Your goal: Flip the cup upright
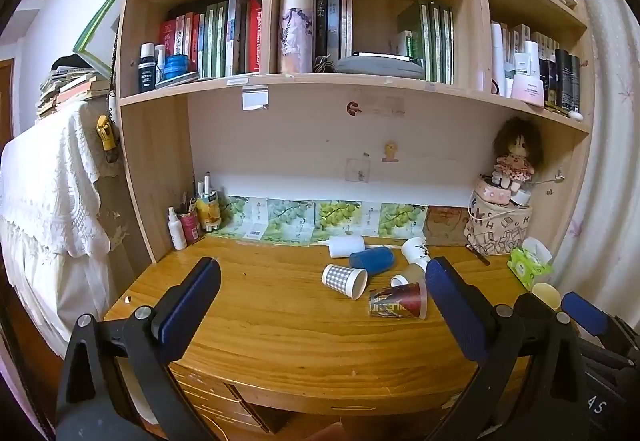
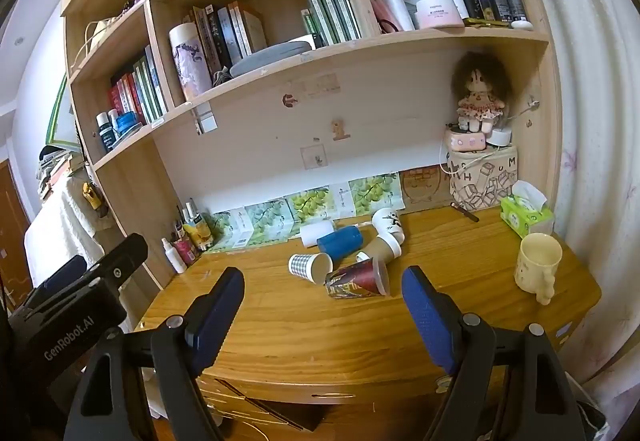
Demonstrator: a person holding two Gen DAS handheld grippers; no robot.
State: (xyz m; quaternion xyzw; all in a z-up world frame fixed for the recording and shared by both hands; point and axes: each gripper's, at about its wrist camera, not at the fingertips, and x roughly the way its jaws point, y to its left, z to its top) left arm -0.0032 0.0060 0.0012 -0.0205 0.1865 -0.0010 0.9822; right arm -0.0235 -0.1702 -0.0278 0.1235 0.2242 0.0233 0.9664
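Several paper cups lie on their sides in a cluster on the wooden desk point(image 1: 280, 321): a checked cup point(image 1: 345, 280) point(image 2: 310, 267), a red patterned cup point(image 1: 398, 302) point(image 2: 357, 278), a blue cup point(image 1: 372, 259) point(image 2: 340, 242), a plain white cup point(image 1: 346, 246) point(image 2: 317, 232), a brown cup point(image 2: 382, 246) and a white cup with a drawn motif point(image 1: 416, 251) point(image 2: 388, 224). My left gripper point(image 1: 324, 273) is open and empty, held above the desk's front, short of the cups. My right gripper point(image 2: 323, 283) is open and empty, also in front of the cluster.
A cream mug point(image 2: 538, 267) stands upright at the desk's right end, with a green tissue pack point(image 2: 526, 215) behind it. A patterned bag with a doll point(image 2: 480, 97) on top sits in the back right corner. Pens and bottles point(image 1: 192, 217) stand at the back left. Shelves hang overhead.
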